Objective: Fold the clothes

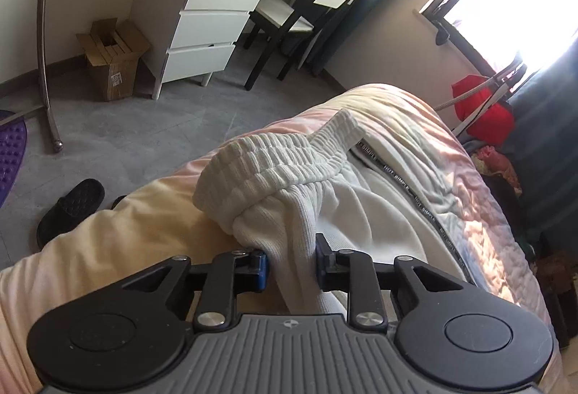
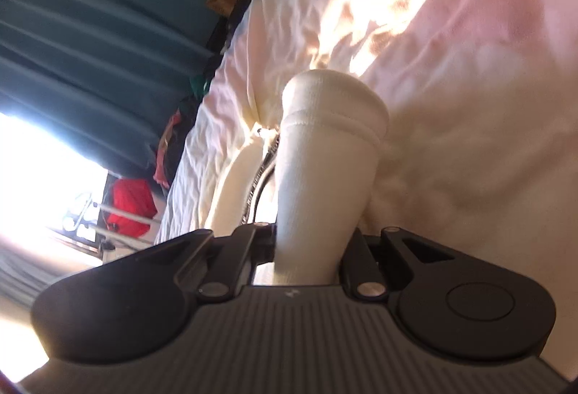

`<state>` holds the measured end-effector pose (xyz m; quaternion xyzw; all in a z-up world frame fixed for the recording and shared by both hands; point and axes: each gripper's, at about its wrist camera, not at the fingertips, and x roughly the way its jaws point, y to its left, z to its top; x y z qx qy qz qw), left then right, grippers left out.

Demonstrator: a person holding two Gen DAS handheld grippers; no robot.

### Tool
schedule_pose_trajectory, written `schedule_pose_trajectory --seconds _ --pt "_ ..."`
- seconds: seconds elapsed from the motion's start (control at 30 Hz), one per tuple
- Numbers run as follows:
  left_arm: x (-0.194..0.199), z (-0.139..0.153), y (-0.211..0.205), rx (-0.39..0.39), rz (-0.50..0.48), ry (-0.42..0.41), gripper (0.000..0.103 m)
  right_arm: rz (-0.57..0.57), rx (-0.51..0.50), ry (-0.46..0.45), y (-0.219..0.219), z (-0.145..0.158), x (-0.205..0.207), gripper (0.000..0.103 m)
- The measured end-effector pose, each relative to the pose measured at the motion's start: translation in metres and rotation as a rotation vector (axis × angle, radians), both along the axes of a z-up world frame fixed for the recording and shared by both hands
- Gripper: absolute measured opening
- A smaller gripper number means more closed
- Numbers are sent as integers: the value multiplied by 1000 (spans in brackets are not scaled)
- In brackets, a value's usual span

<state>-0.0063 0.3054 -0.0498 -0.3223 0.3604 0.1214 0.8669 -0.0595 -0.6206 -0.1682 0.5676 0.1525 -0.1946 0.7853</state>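
Observation:
A white zip-up jacket [image 1: 361,199] with ribbed knit trim [image 1: 274,159] lies bunched on a bed with a pink and cream quilt [image 1: 451,148]. A fold of its ribbed fabric runs between the jaws of my left gripper [image 1: 290,262]. The jaws stand a little apart and the cloth shows no pinch, so this gripper is open. In the right wrist view, my right gripper [image 2: 310,246] is shut on a white ribbed cuff [image 2: 325,148] that sticks up and forward from the jaws. The jacket's zipper [image 2: 265,163] shows just left of that cuff.
Beyond the bed's edge lie grey floor, a black slipper [image 1: 68,206], a cardboard box [image 1: 112,61], a white drawer unit [image 1: 206,29], a dark chair [image 1: 307,7] and a metal rack pole [image 1: 43,51]. A red bag [image 1: 480,105] and teal curtains [image 2: 90,14] stand by the bright window.

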Motion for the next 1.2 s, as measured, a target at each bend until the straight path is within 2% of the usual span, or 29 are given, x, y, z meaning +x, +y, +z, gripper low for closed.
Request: schedule_pose_trajectory --seconds 0.03,0.07,0.13,0.2,0.27,0.3,0.33,0.43,0.5,0.57,0.63,0.73,0.8,0.93,1.03,1.1,1.17,1.2 --pt "-5 2 0 2 6 2 37 14 9 -4 -1 -2 -1 13" --pt "-9 3 0 3 11 3 50 19 22 -11 -1 -4 -1 13" --pt "-15 13 -7 64 -3 15 61 31 50 -12 -2 -7 0 15" --pt "-24 26 -22 153 -38 11 66 47 81 -7 -3 -10 4 19" --pt "-34 39 -38 246 -75 5 72 57 95 -28 -1 -12 6 37" --pt "-40 44 -47 285 -83 -7 72 61 94 -34 1 -13 7 53" --pt "-48 50 -56 314 -88 -28 74 70 90 -41 3 -14 9 61" --pt "-61 69 -84 376 -132 -113 79 139 41 -41 13 -13 20 63" --pt "-63 80 -107 399 -171 -172 81 142 -17 -13 21 -8 21 62" --pt "-59 85 -133 402 -226 -213 83 132 -51 -3 24 -4 20 50" --pt "-49 84 -160 380 -280 -236 88 113 -73 33 22 -1 18 11" --pt "-30 76 -198 339 -344 -236 90 107 -137 106 22 0 15 11" --pt "-14 62 -222 336 -380 -230 90 99 -133 124 19 -4 11 11" --pt "6 20 -263 417 -492 -304 90 94 -154 135 18 -2 8 11" --pt "16 -23 -282 521 -525 -221 89 106 -216 151 22 5 10 11" --pt "24 -46 -285 539 -546 -134 88 102 -246 146 25 13 12 11" --pt "27 -58 -289 584 -566 -88 88 107 -321 159 32 26 18 11" --pt "28 -61 -292 605 -571 -82 89 121 -398 176 40 36 23 11"
